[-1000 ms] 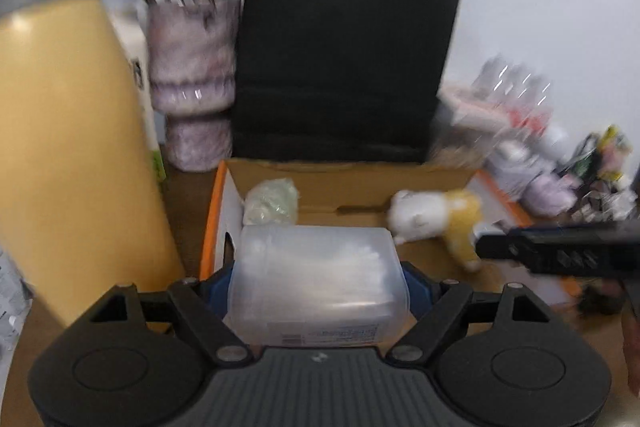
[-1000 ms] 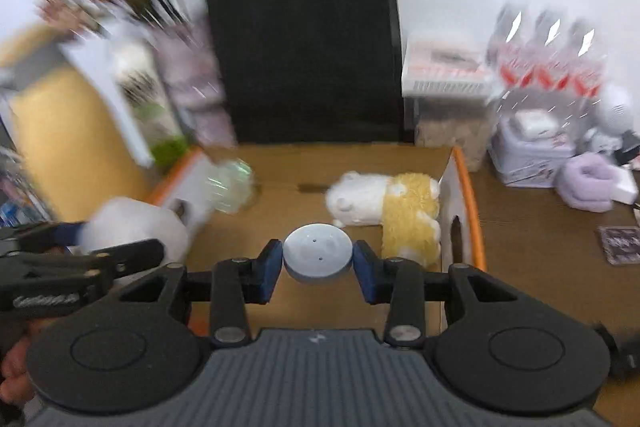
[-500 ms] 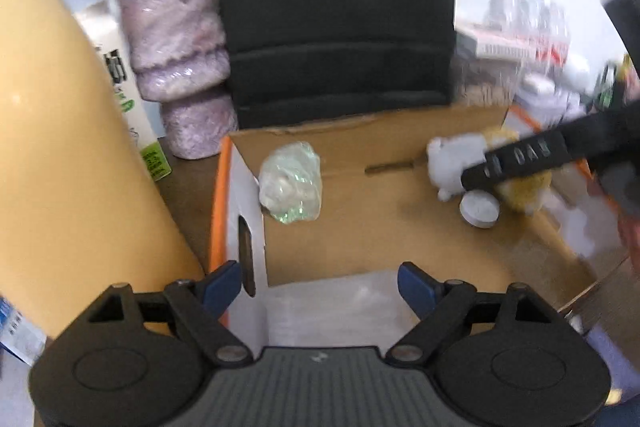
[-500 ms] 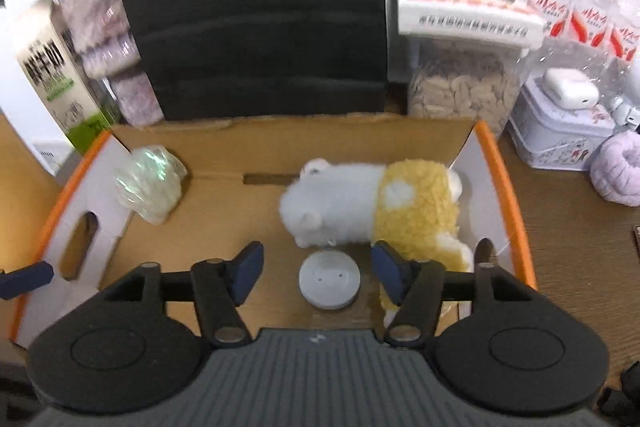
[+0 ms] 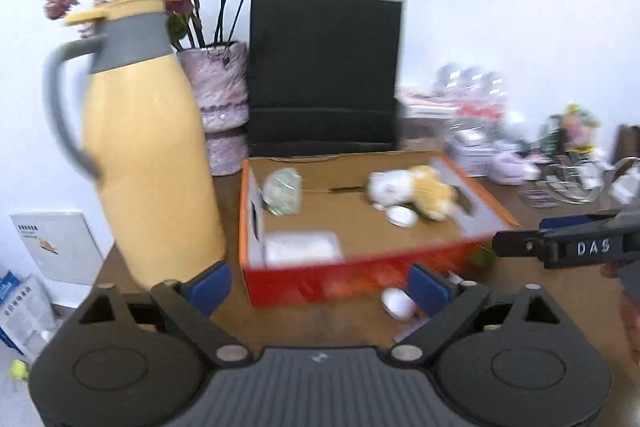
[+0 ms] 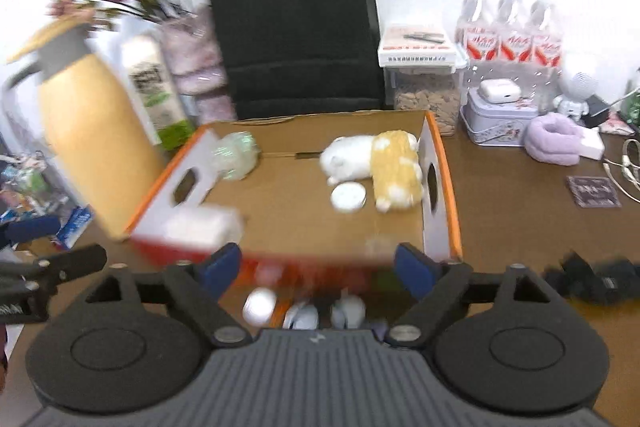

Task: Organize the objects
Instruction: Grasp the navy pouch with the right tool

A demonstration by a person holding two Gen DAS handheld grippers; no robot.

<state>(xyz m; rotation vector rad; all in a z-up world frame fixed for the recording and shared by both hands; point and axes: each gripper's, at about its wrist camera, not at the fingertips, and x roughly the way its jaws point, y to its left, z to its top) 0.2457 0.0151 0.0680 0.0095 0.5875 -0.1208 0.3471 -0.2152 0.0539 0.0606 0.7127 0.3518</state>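
Holding: nothing in either tool; both sets of jaws are opening wide with only air between the pads.
My left gripper [image 5: 318, 281]: hangs short of the box, its front wall seen between the blue pads.
My right gripper [image 6: 318, 265]: same stance before the box front; its black finger shows at the right edge of the left view.
Loose items: small white pieces [image 6: 260, 305] lie on the table [image 6: 512, 227] just before the box, not yet stowed; too blurred to name.
Box [image 5: 360, 275]: open, orange-rimmed, already holding four things.
Clear case [image 5: 302, 247]: near left corner inside.
Puck [image 6: 348, 197]: white disc touching the plush [image 6: 374, 163] at the right side.
Wrapped bundle [image 5: 282, 191]: far left corner.
Jug [image 5: 148, 155]: tall, yellow, just beside the box's left wall.
Risk one: my left tool swinging wide could knock the jug, since it stands so close.
Risk two: reaching low for the white pieces, I might shove the box front or roll them off.
Risk three: the blur says I am moving fast; a hurried grab may miss.
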